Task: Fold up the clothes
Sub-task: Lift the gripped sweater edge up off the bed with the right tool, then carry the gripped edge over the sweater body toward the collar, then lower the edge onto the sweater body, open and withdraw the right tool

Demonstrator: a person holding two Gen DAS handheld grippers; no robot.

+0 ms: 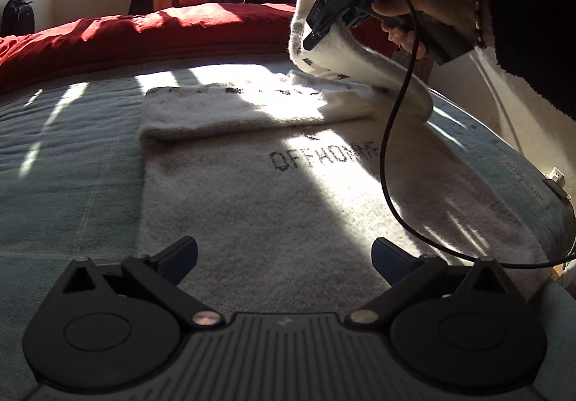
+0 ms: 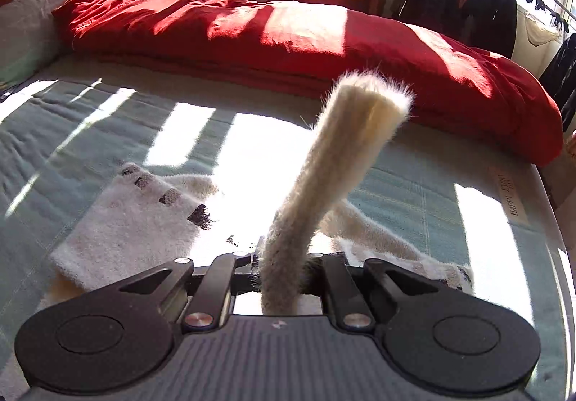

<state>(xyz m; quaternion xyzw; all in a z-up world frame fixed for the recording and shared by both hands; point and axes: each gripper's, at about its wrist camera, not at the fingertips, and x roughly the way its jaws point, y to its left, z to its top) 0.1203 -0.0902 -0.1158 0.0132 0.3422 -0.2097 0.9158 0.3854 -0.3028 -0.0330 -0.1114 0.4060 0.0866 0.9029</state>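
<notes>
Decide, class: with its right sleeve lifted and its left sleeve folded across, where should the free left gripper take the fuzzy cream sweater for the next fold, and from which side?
Probably the bottom hem nearest the open left gripper, approached low from the bed's near edge. The sweater body lies flat, so its hem is the only free edge; the right gripper holds the right sleeve.
</notes>
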